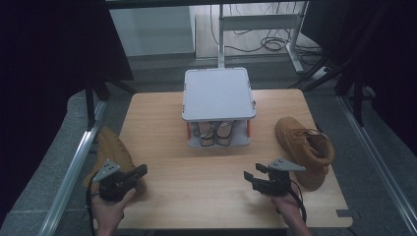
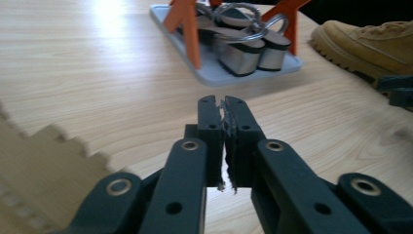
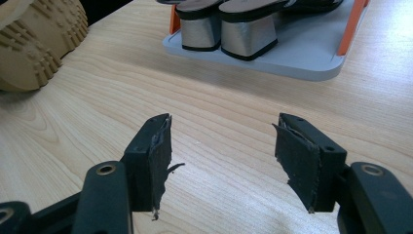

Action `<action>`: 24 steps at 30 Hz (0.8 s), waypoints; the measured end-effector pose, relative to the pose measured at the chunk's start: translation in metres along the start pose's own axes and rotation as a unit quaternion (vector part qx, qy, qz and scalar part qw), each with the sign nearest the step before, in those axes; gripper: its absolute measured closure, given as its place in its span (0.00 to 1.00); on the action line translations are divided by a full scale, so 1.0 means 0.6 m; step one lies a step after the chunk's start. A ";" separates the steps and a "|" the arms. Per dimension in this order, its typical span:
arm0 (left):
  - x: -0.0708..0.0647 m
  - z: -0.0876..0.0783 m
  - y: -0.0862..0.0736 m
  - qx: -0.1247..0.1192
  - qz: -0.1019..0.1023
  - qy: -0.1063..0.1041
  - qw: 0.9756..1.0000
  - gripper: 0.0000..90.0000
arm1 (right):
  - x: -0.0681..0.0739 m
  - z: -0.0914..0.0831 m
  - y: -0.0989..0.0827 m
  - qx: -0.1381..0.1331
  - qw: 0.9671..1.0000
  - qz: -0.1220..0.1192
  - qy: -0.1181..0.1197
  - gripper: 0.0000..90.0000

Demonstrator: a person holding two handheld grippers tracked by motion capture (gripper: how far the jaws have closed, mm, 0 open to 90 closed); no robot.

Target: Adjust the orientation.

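The left gripper hovers over the near left part of the wooden table, its jaws clenched together with nothing between them, as the left gripper view shows plainly. Just behind and to its outer side lies a tan boot on its side, at the table's left edge; whether the boot touches the gripper's body is hard to tell from above. The right gripper is held over the near right part of the table with its jaws spread wide and empty, the bare wood visible between them. Close to its outer side lies the second tan boot, near but apart. Ahead of both grippers, midway between them, stands a small grey shoe rack with orange posts; a pair of block-heeled sandals sits on its lower shelf.
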State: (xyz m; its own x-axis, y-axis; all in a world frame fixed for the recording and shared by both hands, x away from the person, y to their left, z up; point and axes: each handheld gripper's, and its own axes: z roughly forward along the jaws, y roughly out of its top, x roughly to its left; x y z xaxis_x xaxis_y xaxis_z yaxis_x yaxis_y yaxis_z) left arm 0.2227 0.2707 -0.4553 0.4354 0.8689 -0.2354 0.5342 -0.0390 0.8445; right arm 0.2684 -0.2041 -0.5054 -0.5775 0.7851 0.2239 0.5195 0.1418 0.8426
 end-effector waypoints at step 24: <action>0.134 -0.143 -0.084 -0.033 -0.093 0.102 0.990 0.98 | 0.000 0.008 -0.002 0.014 1.000 0.003 -0.007 0.43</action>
State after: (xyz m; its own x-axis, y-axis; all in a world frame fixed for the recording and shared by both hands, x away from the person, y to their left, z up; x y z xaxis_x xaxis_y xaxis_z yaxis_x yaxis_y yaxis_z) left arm 0.1687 0.3846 -0.4758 0.1759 0.9397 -0.2932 0.5403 0.1568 0.8267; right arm 0.2706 -0.2015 -0.5088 -0.5656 0.7945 0.2210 0.5401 0.1545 0.8273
